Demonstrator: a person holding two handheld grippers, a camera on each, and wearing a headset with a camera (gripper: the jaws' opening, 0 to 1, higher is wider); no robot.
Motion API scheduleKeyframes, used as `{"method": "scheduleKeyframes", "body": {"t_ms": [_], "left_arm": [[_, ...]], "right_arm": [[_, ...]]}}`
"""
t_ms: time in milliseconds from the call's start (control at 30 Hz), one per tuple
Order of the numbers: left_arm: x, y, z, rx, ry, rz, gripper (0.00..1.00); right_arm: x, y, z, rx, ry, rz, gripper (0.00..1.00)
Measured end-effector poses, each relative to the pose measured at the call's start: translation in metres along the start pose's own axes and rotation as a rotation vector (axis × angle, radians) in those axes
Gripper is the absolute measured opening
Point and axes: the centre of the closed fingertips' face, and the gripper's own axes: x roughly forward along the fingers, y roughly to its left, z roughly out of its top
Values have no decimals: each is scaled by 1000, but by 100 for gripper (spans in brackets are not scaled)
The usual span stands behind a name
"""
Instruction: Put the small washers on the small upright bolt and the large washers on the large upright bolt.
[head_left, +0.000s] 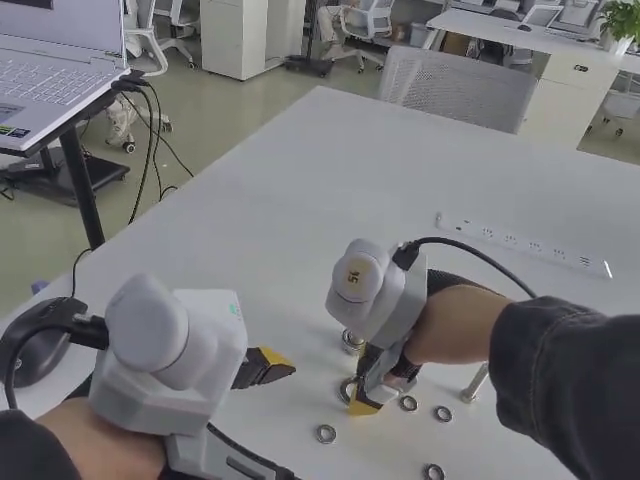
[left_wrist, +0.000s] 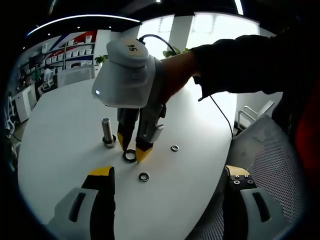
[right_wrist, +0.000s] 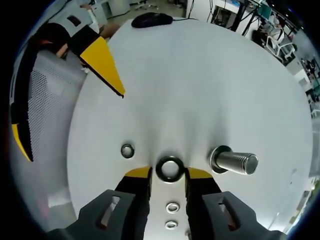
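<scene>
Picking up the large washer (right_wrist: 170, 158) appears to be the step in hand. The right tool (right_wrist: 169, 176) stands over it, tips down at the bench (right_wrist: 200, 75), with one yellow tip on each side of the rim. The jaws are part-open. A thin gap seems to show between each tip and the washer, so the washer is not yet clamped. The left tool (left_wrist: 169, 175) hangs above the bench near its edge, jaws spread wide and holding nothing.

Procedure, as judged from this position:
- Keep both tips in contact with the bench. The washer is thin, and raised tips may close over it.
- Centre the ring between the tips before closing, otherwise it may skid sideways.
- Close across the full diameter, then lift straight up.
- Leave the small washer (right_wrist: 127, 150) beside the left tip undisturbed.

Orientation: the large washer lies flat on the bench, so its hole axis runs vertically. The large bolt (right_wrist: 234, 163) stands on its head just beside the washer, well within reach. Its threaded shank points up and its long axis is vertical. The sideways lean seen in the right gripper view is a lens effect. To thread the washer on, its hole axis must align with the shank, so the washer should be carried level.
</scene>
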Motion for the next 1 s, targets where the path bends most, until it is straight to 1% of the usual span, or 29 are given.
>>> {"method": "scheduleKeyframes", "body": {"t_ms": [100,333,400,500,600,800,1000], "left_arm": [[0,1,1,-2,-3,5,89],[-3,7,1,3,-11,34,89],[-4,10,4,7,-22,51,89],[-6,12,5,3,-29,63,89],[-6,13,4,5,-30,67,89],[-9,17,7,2,-45,86,88],[-9,18,9,4,-50,95,88]], "right_arm": [[0,0,0,-2,3,0,26],[0,2,1,4,-4,-4,25],[0,2,1,5,-5,-5,25],[0,3,1,6,-4,-6,24],[0,3,1,6,-2,-6,24],[0,3,0,13,-1,-8,24],[-6,1,-1,25,-7,-13,23]]}}
